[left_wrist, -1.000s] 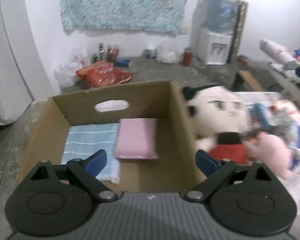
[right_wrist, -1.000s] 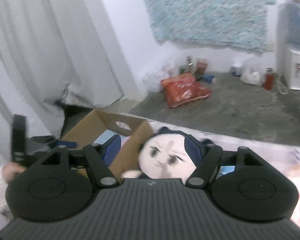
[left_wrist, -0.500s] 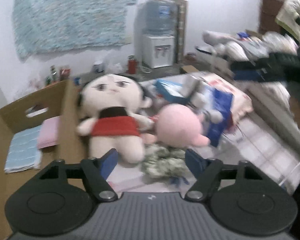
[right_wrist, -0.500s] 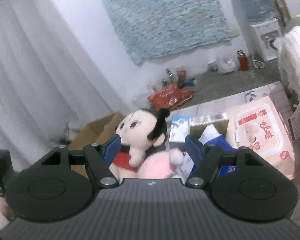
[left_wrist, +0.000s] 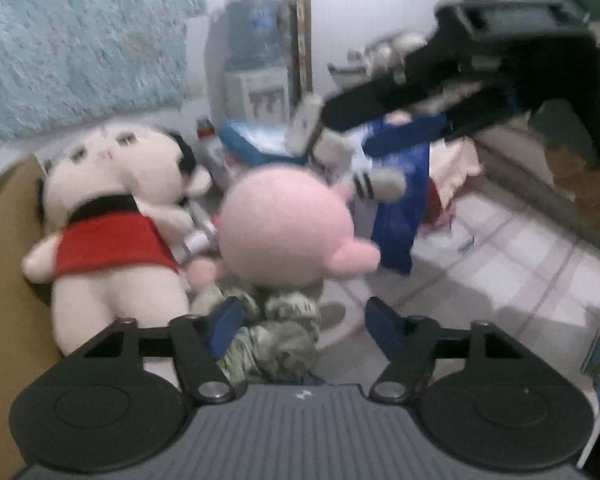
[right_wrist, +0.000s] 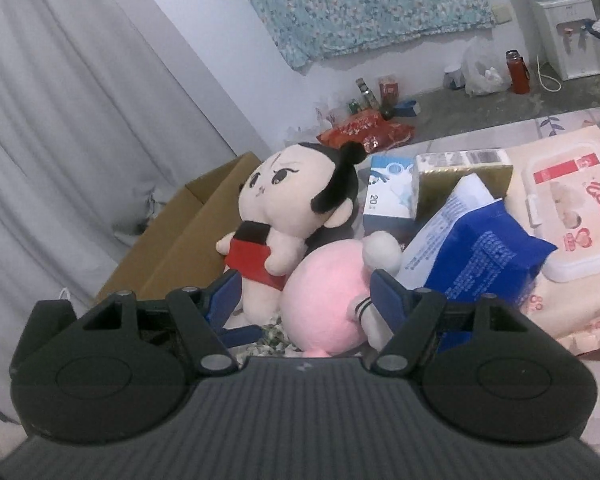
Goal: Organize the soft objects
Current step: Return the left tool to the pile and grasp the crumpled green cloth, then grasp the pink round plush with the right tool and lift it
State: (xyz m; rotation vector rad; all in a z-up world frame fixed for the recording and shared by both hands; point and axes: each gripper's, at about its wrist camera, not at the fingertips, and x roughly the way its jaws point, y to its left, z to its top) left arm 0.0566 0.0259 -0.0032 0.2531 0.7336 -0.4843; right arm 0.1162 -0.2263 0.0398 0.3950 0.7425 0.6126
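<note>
A round pink plush [left_wrist: 284, 224] lies on the tiled surface beside a cream doll in a red dress [left_wrist: 112, 216]. A crumpled green-patterned cloth [left_wrist: 276, 332] lies just in front of the pink plush. My left gripper [left_wrist: 302, 322] is open and low over that cloth, holding nothing. My right gripper [right_wrist: 304, 296] is open, its fingers either side of the pink plush [right_wrist: 324, 300], with the doll [right_wrist: 288, 208] to the left. The right gripper's body [left_wrist: 480, 64] shows at the upper right of the left wrist view.
A cardboard box [right_wrist: 188, 236] stands left of the doll; its wall [left_wrist: 4, 248] shows at the left edge. A blue packet [right_wrist: 472, 252], a wet-wipes pack [right_wrist: 572, 216], a tissue box [right_wrist: 388, 200] lie right. A water dispenser [left_wrist: 260, 60] stands by the back wall.
My left gripper swung right from over the box to the toys and came close to the cloth. My right gripper also swung right and dropped nearer the pink plush.
</note>
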